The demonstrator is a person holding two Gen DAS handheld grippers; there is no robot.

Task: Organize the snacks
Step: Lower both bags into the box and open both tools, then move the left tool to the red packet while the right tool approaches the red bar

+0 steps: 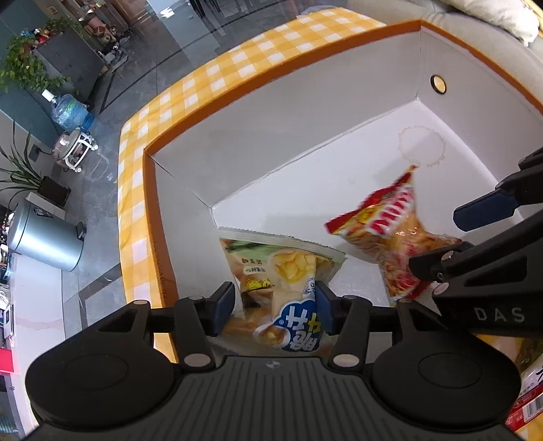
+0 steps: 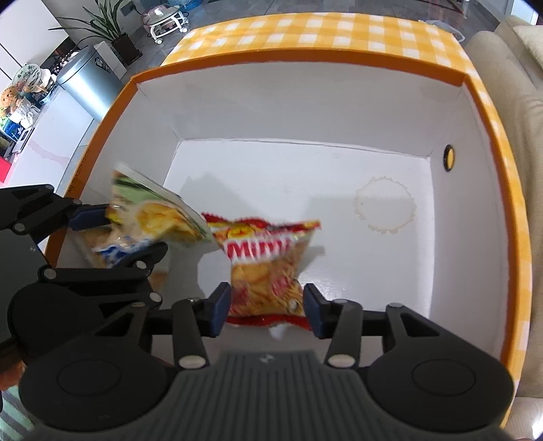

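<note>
The left tongs (image 1: 275,310) stand partly open over the near left corner of the box, their blue pads flanking a pale potato-chip bag (image 1: 281,281) that appears to touch the right pad; whether they still grip it cannot be told. The right tongs (image 2: 266,310) are also partly open, a red Mimi snack bag (image 2: 268,271) blurred between the pads with gaps on both sides, so it seems loose. Both bags hang inside the large white-lined box with an orange rim (image 2: 305,54), which sits on a surface covered in yellow checked cloth (image 2: 322,27). A grey bin (image 1: 44,234) stands on the floor beyond.
</note>
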